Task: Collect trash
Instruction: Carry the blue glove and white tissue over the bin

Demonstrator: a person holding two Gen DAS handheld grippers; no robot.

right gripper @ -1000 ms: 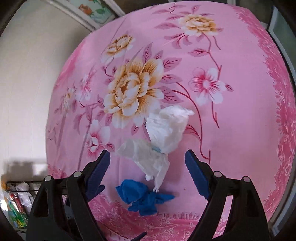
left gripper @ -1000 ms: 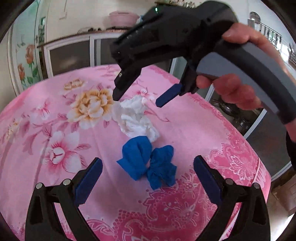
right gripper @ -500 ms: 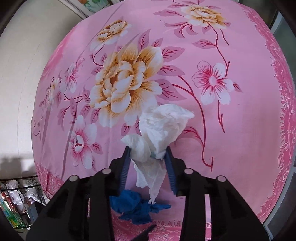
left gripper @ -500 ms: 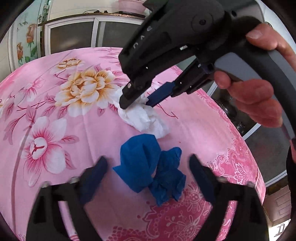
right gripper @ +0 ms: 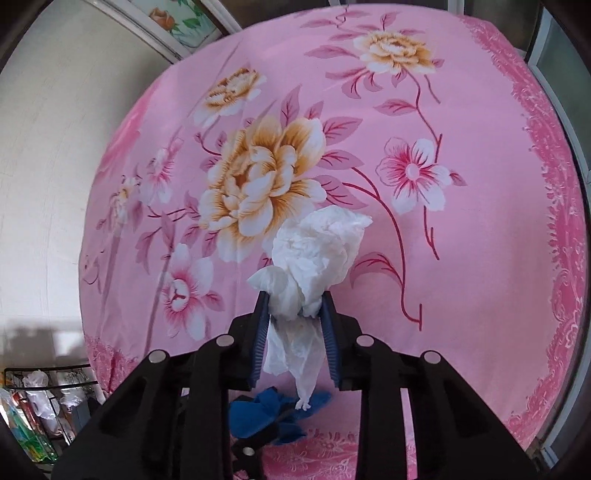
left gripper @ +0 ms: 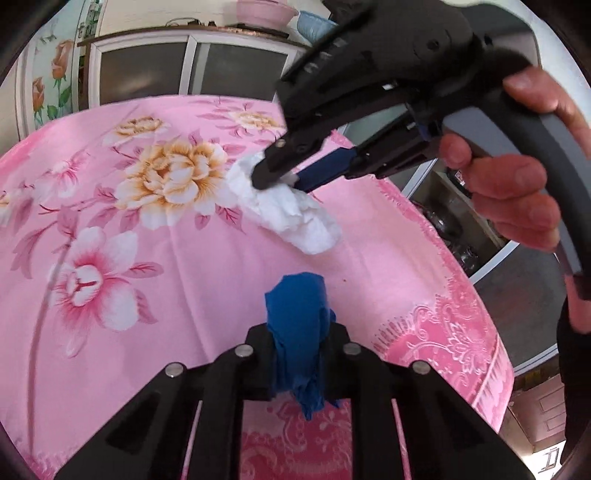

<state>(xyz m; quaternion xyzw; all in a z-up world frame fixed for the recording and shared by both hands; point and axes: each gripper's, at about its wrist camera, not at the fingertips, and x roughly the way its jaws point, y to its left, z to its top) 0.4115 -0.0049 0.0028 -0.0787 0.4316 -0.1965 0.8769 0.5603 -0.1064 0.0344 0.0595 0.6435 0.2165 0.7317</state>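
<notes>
1. Trash consisted of two items: a crumpled white tissue wad (right gripper: 314,258) and a crumpled blue wad (left gripper: 299,325), both soft and creased.
2. Left gripper (left gripper: 297,354) had its jaws clamped on the blue wad, which stood up between them with a tail hanging below.
3. Right gripper (right gripper: 293,332) had its jaws clamped on the lower part of the white tissue wad; the bulk billowed above the blue pads (right gripper: 260,332) and a twisted end dangled beneath.
4. Bench carried a pink floral cloth (right gripper: 461,258) with a patterned border.
5. Room: a white-framed cabinet (left gripper: 184,66) stood behind the bench, with a pink basin (left gripper: 266,9) on top.
6. Left wrist view alone showed the person's right hand (left gripper: 517,184) on the right gripper's handle. Right wrist view alone showed a wire rack (right gripper: 40,402) with bags at lower left, and the blue wad below the tissue.
</notes>
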